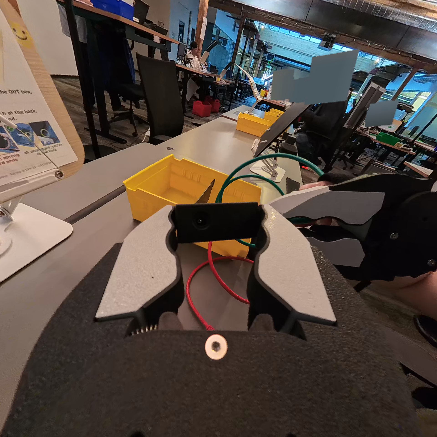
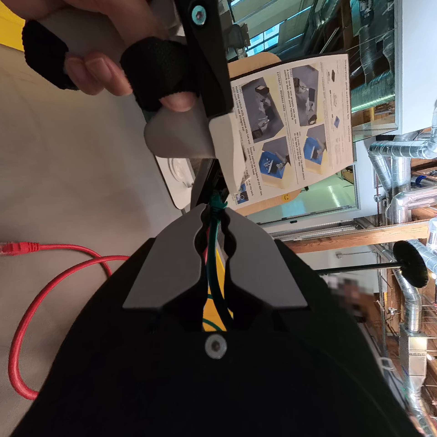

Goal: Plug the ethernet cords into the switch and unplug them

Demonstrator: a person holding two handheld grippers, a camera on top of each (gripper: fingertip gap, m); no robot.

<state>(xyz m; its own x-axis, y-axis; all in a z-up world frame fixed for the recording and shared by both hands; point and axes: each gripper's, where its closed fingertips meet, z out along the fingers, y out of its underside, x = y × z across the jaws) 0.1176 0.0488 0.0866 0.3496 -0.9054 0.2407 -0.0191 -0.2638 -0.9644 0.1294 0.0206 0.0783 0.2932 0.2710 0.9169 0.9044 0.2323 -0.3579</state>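
Observation:
My left gripper (image 1: pixel 216 223) is shut on the black switch (image 1: pixel 216 222) and holds it above the grey table (image 1: pixel 99 231). My right gripper (image 2: pixel 215 210) is shut on the green ethernet cord (image 2: pixel 214 260) just behind its plug (image 2: pixel 218 199). The plug meets the switch's dark end (image 2: pixel 208 175); I cannot tell how deep it sits. In the left wrist view the right gripper (image 1: pixel 290 222) comes in from the right, with the green cord (image 1: pixel 248 177) looping behind. A red cord (image 1: pixel 201 279) runs up behind the switch, its end hidden. Its free plug (image 2: pixel 14 248) lies on the table.
An open yellow bin (image 1: pixel 151 203) stands just beyond the switch. An instruction board on a white stand (image 1: pixel 35 142) is at the left and also shows in the right wrist view (image 2: pixel 295 123). Another stand (image 1: pixel 269 170) and more yellow bins (image 1: pixel 253 123) lie farther back.

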